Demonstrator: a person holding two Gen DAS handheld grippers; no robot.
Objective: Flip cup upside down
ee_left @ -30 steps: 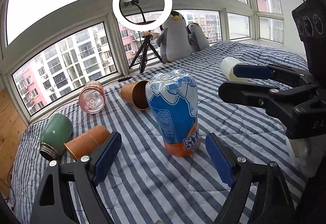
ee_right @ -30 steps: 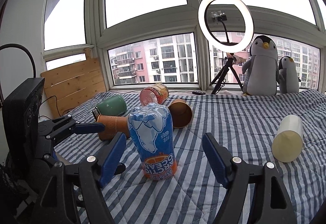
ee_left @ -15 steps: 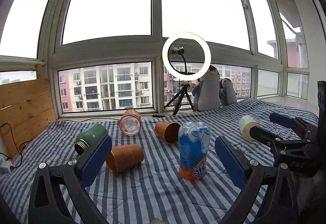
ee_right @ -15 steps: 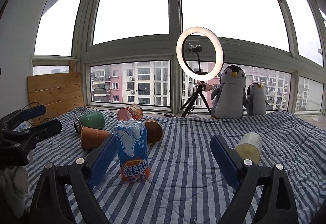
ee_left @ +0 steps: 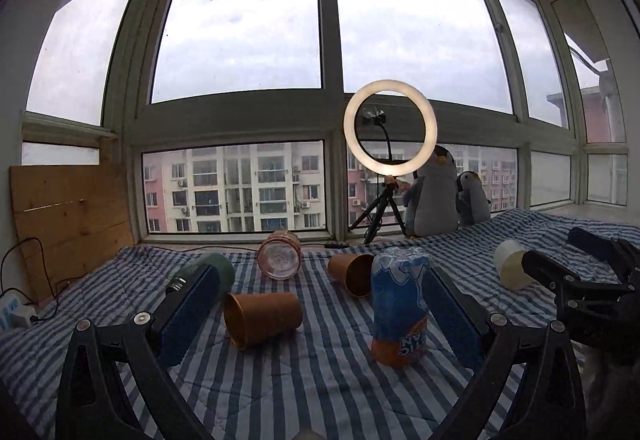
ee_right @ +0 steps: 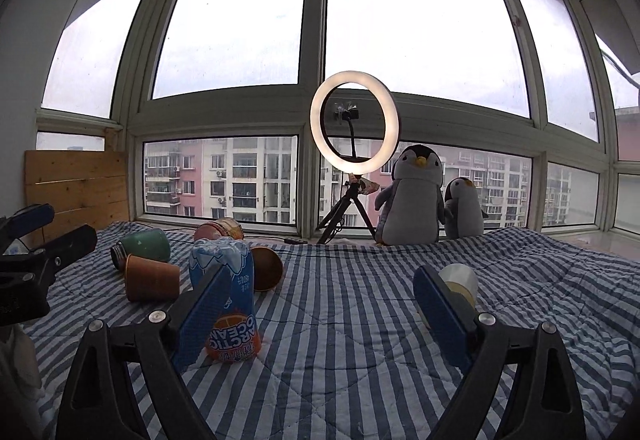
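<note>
A blue and orange printed cup (ee_left: 400, 310) (ee_right: 228, 304) stands upside down on the striped bedspread (ee_left: 312, 380), its mouth on the cloth. My left gripper (ee_left: 320, 314) is open and held back from it; the cup stands just inside its right finger. My right gripper (ee_right: 324, 314) is open too, with the cup behind its left finger (ee_right: 206, 316). Two brown cups (ee_left: 260, 318) (ee_left: 352, 274), a green flask (ee_left: 208, 272), a pink cup (ee_left: 279, 255) and a cream cup (ee_left: 510, 268) (ee_right: 460, 282) lie on their sides.
A ring light on a tripod (ee_left: 390, 134) and two plush penguins (ee_right: 412, 200) stand by the window at the back. A wooden board (ee_left: 68, 216) leans at the left with cables and a power strip (ee_left: 12, 314) below it.
Both grippers have pulled back and levelled out, so the upside-down cup looks smaller and farther. The cups on the bedspread have not moved.
</note>
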